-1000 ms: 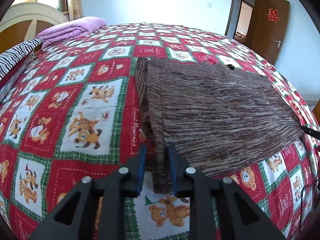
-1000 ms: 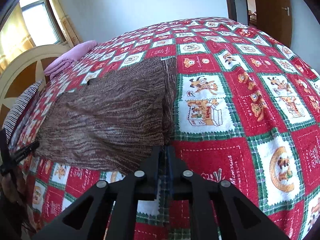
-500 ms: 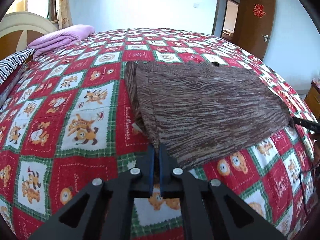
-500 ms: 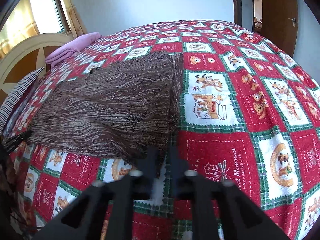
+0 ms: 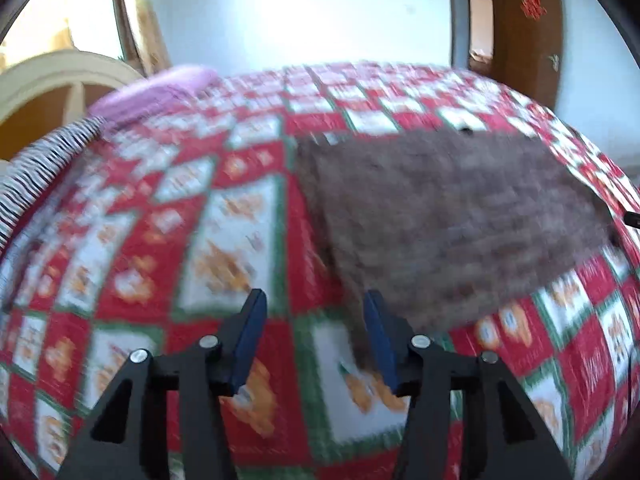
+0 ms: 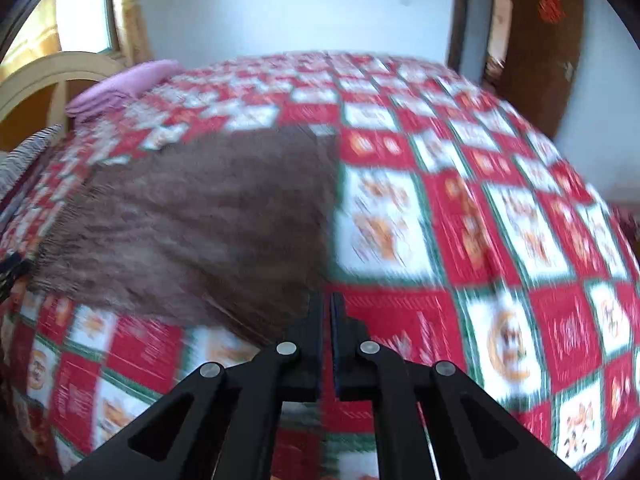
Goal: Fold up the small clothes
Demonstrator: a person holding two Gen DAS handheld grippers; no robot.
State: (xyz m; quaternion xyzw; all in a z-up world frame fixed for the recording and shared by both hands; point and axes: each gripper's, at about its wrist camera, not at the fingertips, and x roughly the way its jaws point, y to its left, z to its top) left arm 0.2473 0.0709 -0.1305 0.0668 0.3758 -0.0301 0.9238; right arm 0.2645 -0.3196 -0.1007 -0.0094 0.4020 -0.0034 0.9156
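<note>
My left claw (image 5: 312,308) had just spread and let go the near corner of the brown knit garment (image 5: 452,216), which lay folded on the red patchwork bedspread (image 5: 240,208), while my right claw (image 6: 326,304) stayed pressed together at the garment's other near corner, so this fold looked finished.

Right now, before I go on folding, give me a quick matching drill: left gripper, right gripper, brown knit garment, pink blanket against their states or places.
Things:
1. left gripper
2. right gripper
3. brown knit garment
4. pink blanket

States or places:
A. folded by the headboard
B. jaws shut
C. jaws apart, having just opened, nothing pressed between the pads
D. lying flat on the patterned quilt

Pairs: 1-C, 2-B, 3-D, 4-A
</note>
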